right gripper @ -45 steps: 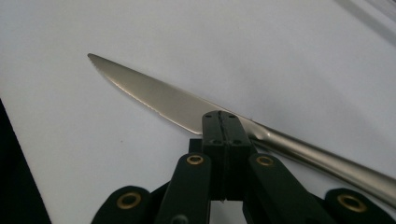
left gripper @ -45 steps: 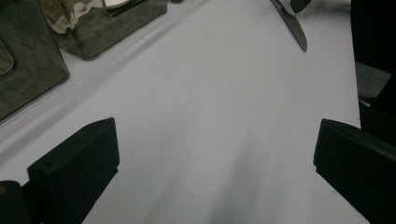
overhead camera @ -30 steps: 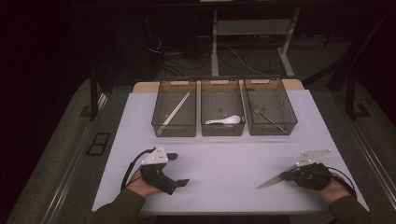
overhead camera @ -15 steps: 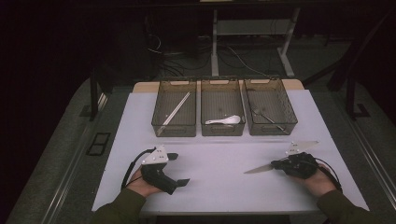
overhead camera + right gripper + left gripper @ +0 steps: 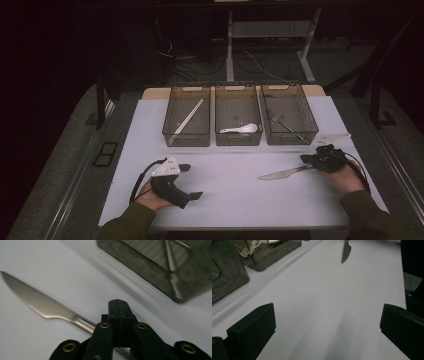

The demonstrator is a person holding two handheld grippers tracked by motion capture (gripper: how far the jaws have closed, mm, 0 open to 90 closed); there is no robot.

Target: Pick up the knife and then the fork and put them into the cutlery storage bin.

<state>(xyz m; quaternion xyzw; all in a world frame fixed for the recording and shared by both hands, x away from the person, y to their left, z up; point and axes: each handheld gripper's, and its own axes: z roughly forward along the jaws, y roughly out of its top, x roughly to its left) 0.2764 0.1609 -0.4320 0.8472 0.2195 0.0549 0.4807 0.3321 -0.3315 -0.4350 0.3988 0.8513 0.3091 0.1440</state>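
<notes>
Three smoked-plastic bins in a row along the far edge of the table (image 5: 150,150): left bin (image 5: 187,121) with one pair of chopsticks (image 5: 188,116), middle bin (image 5: 238,121) with one white spoon (image 5: 241,129), right bin (image 5: 290,120) with one metal utensil (image 5: 289,127), type hard to tell. One knife (image 5: 282,174) out on the table, toward the right edge. Two grippers, one per hand.

Left gripper (image 5: 192,181) sits near the front left corner, hand wrapped round its body, forearm coming in from the front edge. Jaws spread wide, nothing between them; the left gripper view looks along bare table with the knife tip (image 5: 346,251) far off at the top.

Right gripper (image 5: 306,160) is near the right edge, just in front of the right bin, pointing left across the table. Jaws pressed together; the right gripper view shows the knife handle running in under the closed tips, blade (image 5: 32,300) sticking out to the left. Looks pinched at the handle end, blade angled toward the front edge, tip low over or on the table, can't say which.

The actual pinch point is covered by the jaw linkage. Right bin corner (image 5: 175,285) is blurred and cropped.
</notes>
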